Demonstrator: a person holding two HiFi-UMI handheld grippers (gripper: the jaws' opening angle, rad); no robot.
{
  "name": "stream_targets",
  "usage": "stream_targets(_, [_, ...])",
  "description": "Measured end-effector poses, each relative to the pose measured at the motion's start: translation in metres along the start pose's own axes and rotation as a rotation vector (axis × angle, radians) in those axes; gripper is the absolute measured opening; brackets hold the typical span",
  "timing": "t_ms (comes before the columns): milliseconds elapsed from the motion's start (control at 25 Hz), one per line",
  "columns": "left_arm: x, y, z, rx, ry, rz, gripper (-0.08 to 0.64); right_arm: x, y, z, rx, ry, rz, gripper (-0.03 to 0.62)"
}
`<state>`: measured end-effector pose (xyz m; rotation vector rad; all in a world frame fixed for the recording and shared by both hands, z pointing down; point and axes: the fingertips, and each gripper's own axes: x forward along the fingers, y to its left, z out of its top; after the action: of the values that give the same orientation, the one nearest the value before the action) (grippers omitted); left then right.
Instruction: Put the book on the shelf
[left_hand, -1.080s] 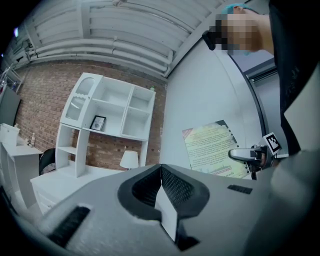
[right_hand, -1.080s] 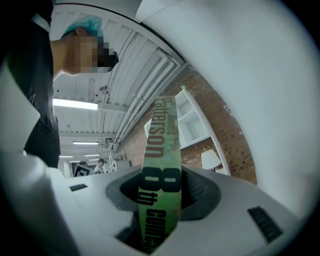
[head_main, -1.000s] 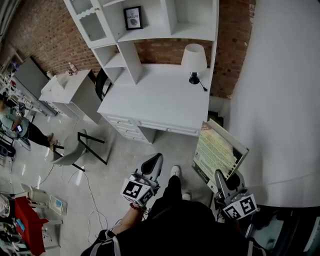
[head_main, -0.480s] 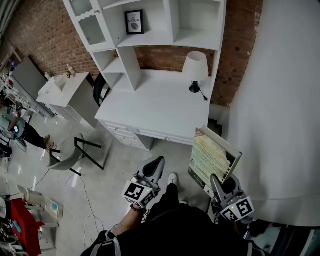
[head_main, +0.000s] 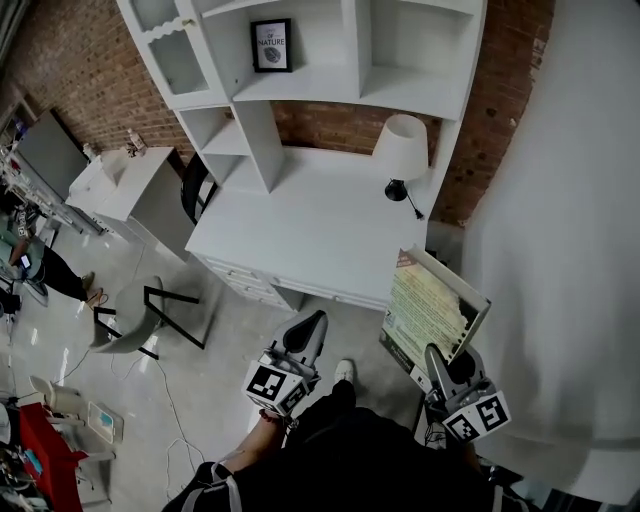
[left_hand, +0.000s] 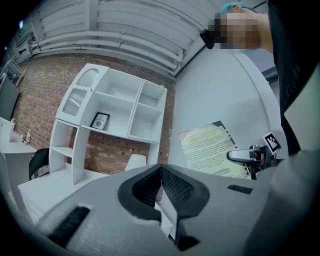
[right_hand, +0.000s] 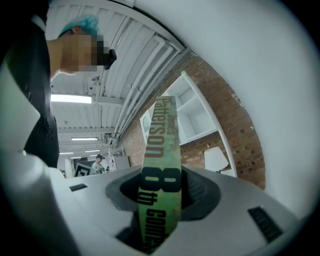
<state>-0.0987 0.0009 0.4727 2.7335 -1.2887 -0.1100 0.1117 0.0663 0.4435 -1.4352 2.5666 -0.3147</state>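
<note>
The book (head_main: 432, 310), green-yellow cover up, juts forward from my right gripper (head_main: 438, 358), which is shut on its lower edge. In the right gripper view its green spine (right_hand: 161, 165) stands upright between the jaws, pressed by both pads. My left gripper (head_main: 308, 328) hangs level at the lower middle, shut with nothing in it; in the left gripper view its pads (left_hand: 172, 186) meet. The white shelf unit (head_main: 300, 70) stands on the white desk (head_main: 310, 230) ahead, also in the left gripper view as the shelf unit (left_hand: 115, 107). The book is short of the desk's front edge.
A white lamp (head_main: 402, 150) stands on the desk's right; a framed picture (head_main: 271, 44) sits in one shelf bay. A white wall (head_main: 560, 250) runs close on the right. A grey chair (head_main: 140, 315), a black chair (head_main: 195, 185) and a side table (head_main: 120, 180) stand left.
Both grippers and the book have moved forward toward the desk; desk and shelf now sit nearer and larger in the head view. The grip on the book is unchanged.
</note>
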Motion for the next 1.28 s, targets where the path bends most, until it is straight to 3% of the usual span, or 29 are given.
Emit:
stream_targets(400, [0.058,0.088,0.009,-0.011,0.005,-0.014,0.018,0.103,-0.029,0.015,0.006,-0.02,-0.037,0.163])
stream_targets(680, [0.084,0.129,0.022,0.026,-0.016,-0.048,0.018,0.139,-0.028,0.028,-0.023,-0.042,-0.077,0.163])
stream_targets(1120, [0.101,0.122,0.028,-0.033,-0.03,-0.101,0.018,0.142,-0.03,0.031,-0.01,-0.036,-0.109,0.163])
stream_targets(1280, [0.104,0.12,0.023,-0.014,-0.024,-0.114,0.018,0.148,-0.034,0.024,-0.008,-0.031,-0.104,0.163])
